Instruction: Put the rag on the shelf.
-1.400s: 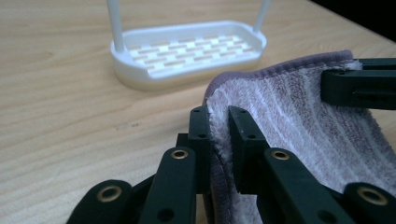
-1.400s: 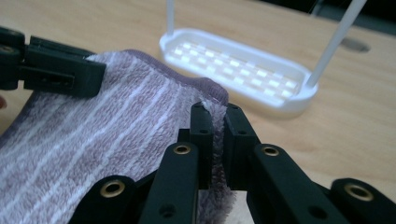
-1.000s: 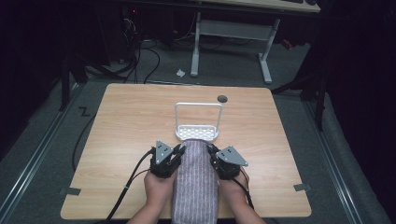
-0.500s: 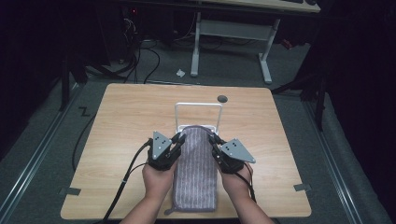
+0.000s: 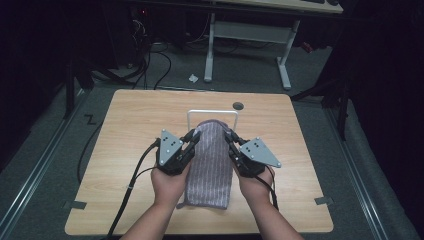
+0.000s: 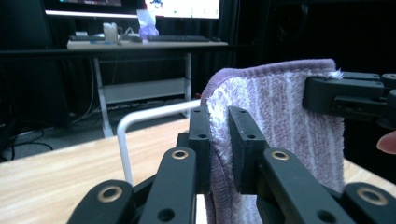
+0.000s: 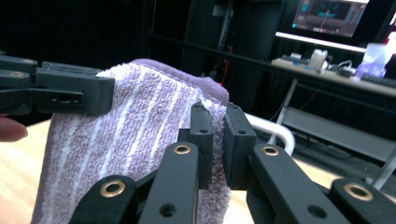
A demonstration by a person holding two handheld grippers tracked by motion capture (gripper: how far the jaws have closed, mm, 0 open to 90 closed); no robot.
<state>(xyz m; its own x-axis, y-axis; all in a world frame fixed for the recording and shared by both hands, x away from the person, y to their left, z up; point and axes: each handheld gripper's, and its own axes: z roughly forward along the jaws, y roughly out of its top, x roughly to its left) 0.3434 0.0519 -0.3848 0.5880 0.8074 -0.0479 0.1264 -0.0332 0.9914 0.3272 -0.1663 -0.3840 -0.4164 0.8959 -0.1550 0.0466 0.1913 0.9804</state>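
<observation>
Towel [image 5: 210, 162] lifted at its far end, left gripper [image 5: 192, 139] and right gripper [image 5: 229, 139] each clamped on a top corner, just before the white rack [image 5: 212, 113] on the table [image 5: 130, 120].

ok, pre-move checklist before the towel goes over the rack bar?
1. Left gripper shut on the towel edge: ok.
2. Right gripper shut on the opposite edge: ok.
3. Towel's far end lifted near the white rack bar: ok.
4. Top edge above bar height: cannot tell.
5. Towel's near end still lying on the table: ok, expect drag.
6. Rack standing upright: ok.
</observation>
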